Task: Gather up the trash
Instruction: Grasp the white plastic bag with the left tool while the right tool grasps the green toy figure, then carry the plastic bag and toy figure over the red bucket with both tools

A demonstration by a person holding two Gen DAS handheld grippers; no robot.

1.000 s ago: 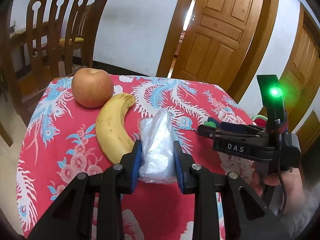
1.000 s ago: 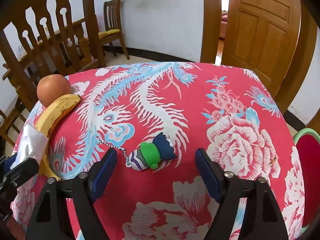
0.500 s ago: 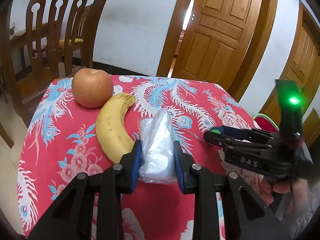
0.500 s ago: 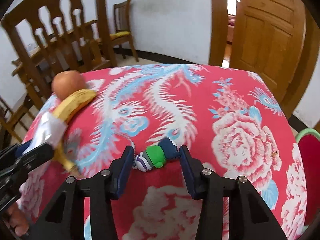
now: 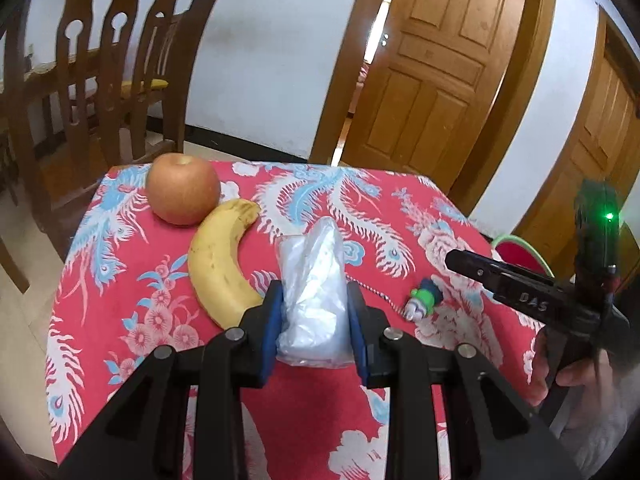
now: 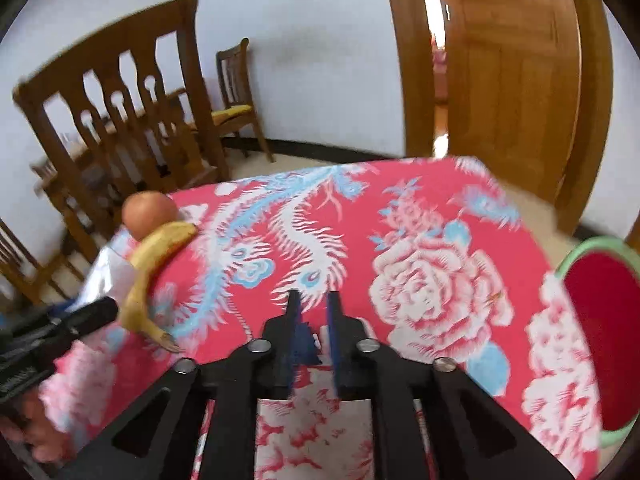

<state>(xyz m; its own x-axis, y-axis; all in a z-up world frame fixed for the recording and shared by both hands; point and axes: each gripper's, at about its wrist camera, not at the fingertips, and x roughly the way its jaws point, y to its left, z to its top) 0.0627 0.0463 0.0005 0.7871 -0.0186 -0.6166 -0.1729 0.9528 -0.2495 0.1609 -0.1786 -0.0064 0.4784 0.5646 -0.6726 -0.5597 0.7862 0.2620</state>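
Clamping plastic bag [image 5: 316, 248] over red floral cloth [image 5: 120, 280], left claw [image 5: 314, 294]; right claw [image 6: 312, 302] just closing, grip unclear.

Soft, even daylight fills both views, with the brightest patch a blown-out strip at the door gap [image 5: 370, 46] far beyond the left tongs [image 5: 315, 316]. The left wrist view is sharp; faint shadows sit under the tongs on the worktop [image 5: 120, 280]. The right wrist view is smeared by motion blur, worst to the left of the right tongs [image 6: 313, 316]. Fisheye bending curves the door frames, and dark vignetting rims every corner
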